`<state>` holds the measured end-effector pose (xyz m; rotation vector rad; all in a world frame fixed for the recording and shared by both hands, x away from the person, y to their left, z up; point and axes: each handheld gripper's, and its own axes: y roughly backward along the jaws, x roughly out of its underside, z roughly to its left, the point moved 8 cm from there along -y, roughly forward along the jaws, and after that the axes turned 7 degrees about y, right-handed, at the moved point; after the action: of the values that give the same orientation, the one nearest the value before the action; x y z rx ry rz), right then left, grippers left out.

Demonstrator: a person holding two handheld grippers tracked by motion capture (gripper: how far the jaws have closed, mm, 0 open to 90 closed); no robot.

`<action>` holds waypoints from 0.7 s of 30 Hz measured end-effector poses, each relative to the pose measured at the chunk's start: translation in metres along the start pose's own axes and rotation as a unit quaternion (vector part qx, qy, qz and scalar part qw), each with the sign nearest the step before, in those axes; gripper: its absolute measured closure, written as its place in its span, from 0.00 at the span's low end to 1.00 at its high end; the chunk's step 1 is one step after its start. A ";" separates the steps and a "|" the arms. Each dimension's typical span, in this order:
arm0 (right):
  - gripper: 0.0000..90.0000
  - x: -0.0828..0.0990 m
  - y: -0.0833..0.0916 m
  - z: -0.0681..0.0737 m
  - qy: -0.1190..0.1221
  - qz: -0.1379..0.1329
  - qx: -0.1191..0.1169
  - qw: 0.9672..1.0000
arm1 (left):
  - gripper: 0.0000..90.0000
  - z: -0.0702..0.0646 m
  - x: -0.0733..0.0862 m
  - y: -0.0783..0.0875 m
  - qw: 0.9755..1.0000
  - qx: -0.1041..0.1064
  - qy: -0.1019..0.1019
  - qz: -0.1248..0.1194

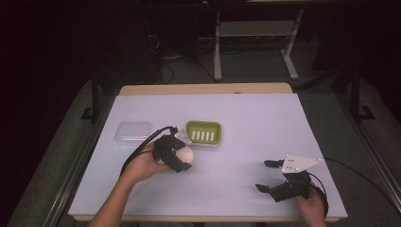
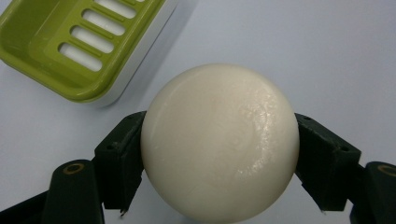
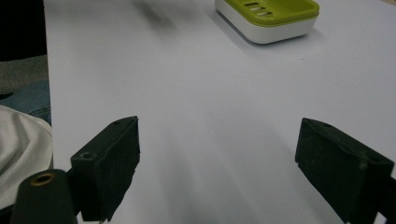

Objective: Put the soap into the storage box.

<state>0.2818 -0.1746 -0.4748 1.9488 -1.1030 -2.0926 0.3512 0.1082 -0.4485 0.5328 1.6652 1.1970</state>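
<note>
A round cream-white soap bar [image 2: 220,142] sits clamped between the two black jaws of my left gripper [image 1: 182,156], just in front of and left of a green slotted soap dish [image 1: 204,132] on a white base. In the left gripper view the dish [image 2: 79,44] lies at the upper left, empty. My right gripper [image 1: 267,175] rests near the table's front right, jaws wide apart with nothing between them; its own view looks across bare white sheet toward the dish [image 3: 268,17].
A clear plastic lid [image 1: 133,132] lies left of the dish. A white sheet [image 1: 246,118] covers the wooden table. Beyond the far edge stand metal table legs [image 1: 217,47] on a dark floor.
</note>
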 end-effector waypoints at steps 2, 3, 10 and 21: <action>0.15 0.000 0.000 0.000 0.000 -0.001 0.000 1.000 | 0.28 0.001 -0.002 0.000 1.000 -0.001 0.002 -0.002; 0.15 0.000 0.000 0.000 0.000 -0.001 0.000 1.000 | 0.28 0.002 -0.003 0.000 1.000 0.000 0.003 -0.004; 0.15 0.000 0.001 -0.001 -0.001 -0.002 -0.001 1.000 | 0.28 0.008 -0.010 -0.002 1.000 0.002 0.005 -0.001; 0.15 -0.001 0.002 -0.001 0.002 -0.005 0.001 1.000 | 0.28 0.015 -0.023 -0.003 1.000 0.006 0.007 -0.006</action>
<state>0.2819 -0.1757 -0.4734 1.9624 -1.0960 -2.0937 0.3745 0.0956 -0.4411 0.5232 1.6854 1.1857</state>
